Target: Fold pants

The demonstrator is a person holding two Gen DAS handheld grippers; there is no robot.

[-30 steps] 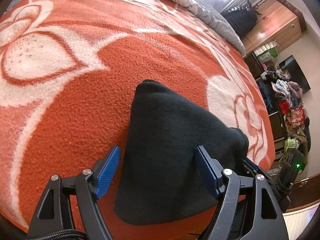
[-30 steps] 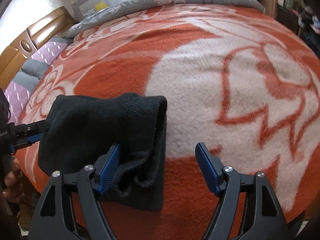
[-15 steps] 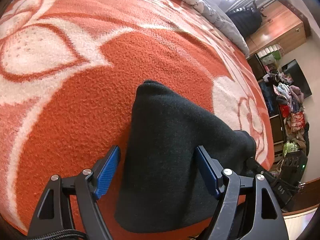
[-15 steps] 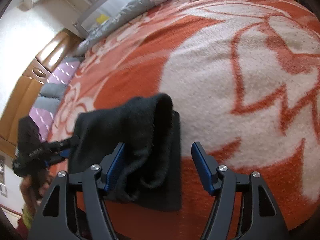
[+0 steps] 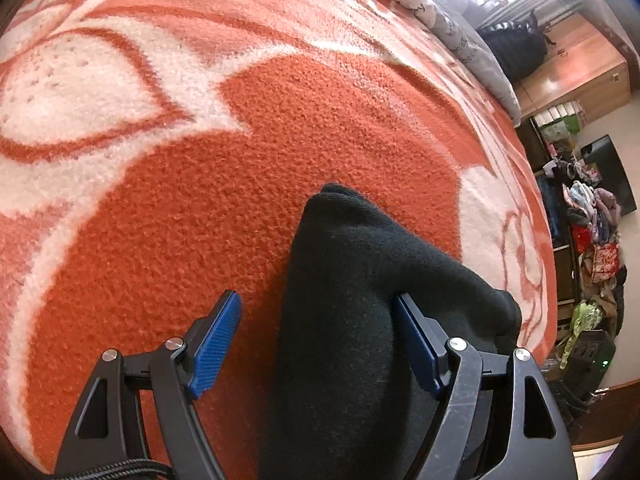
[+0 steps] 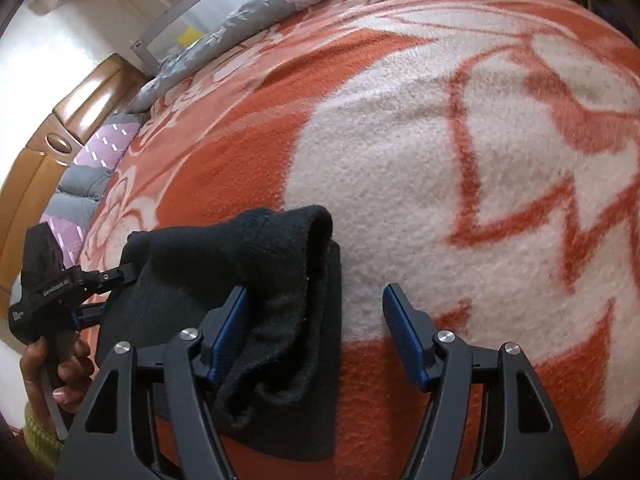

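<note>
The black pants [image 5: 360,300] lie folded into a thick bundle on the orange and white blanket [image 5: 200,160]. My left gripper [image 5: 320,336] is open, with the bundle's end between its jaws and over the right finger. In the right wrist view the pants [image 6: 240,272] sit at the lower left, their top layer humped up. My right gripper [image 6: 316,328] is open, its left finger against the bundle's right edge and its right finger over bare blanket. The left gripper [image 6: 60,292] shows at the bundle's far left, held in a hand.
A grey quilt [image 6: 280,4] and a grey rail lie along the bed's far side. A wooden headboard [image 6: 60,132] and purple pillows are at the left. Past the bed's right edge are a wardrobe [image 5: 572,76] and piled clothes [image 5: 592,216].
Both grippers have stayed open. The right wrist view has pulled back and tilted, so the bundle's top layer now looks raised. The left gripper has shifted slightly left along the bundle.
</note>
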